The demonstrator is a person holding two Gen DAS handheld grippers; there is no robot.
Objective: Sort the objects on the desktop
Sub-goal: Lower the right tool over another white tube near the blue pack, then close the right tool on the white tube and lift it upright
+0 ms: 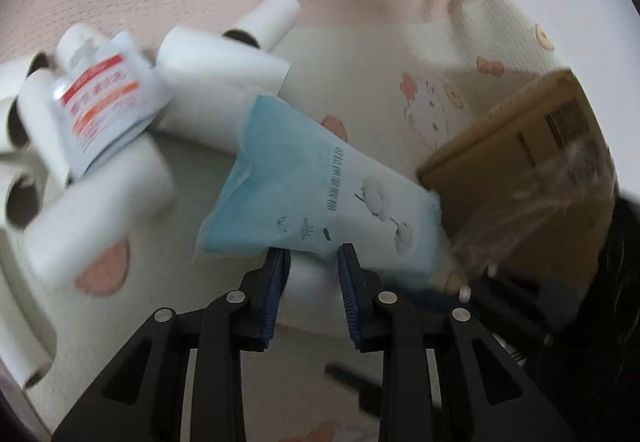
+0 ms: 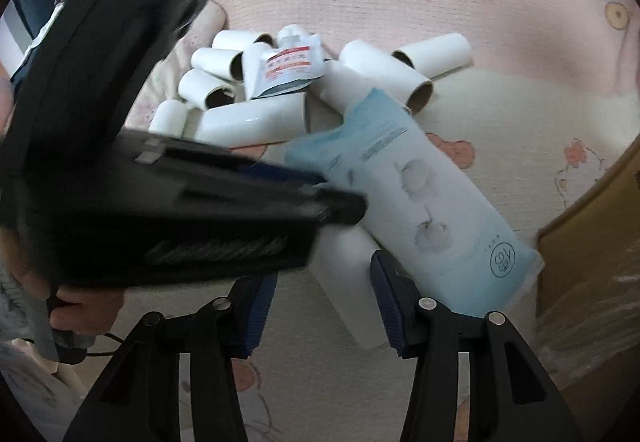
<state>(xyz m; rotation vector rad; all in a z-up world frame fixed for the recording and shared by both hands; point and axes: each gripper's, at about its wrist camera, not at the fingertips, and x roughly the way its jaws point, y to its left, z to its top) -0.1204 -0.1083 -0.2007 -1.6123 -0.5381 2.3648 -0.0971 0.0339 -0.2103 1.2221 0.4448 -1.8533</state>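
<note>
Left tool (image 1: 313, 256) gapes just before blue packet (image 1: 316, 193)

Tissue pack (image 2: 420, 201) lies between tube pile (image 2: 256, 89) (sachet (image 2: 286, 69) atop) and box (image 2: 592, 226), seemingly touching both.

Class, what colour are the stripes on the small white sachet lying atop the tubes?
Red and orange stripes on the small white sachet, clearest in the left wrist view.

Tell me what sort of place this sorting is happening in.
Probably a home, on a bed or soft mat rather than a desk: a pink cartoon-cat fabric covers the surface, strewn with white cardboard tubes, a blue tissue pack and a cardboard box.
</note>
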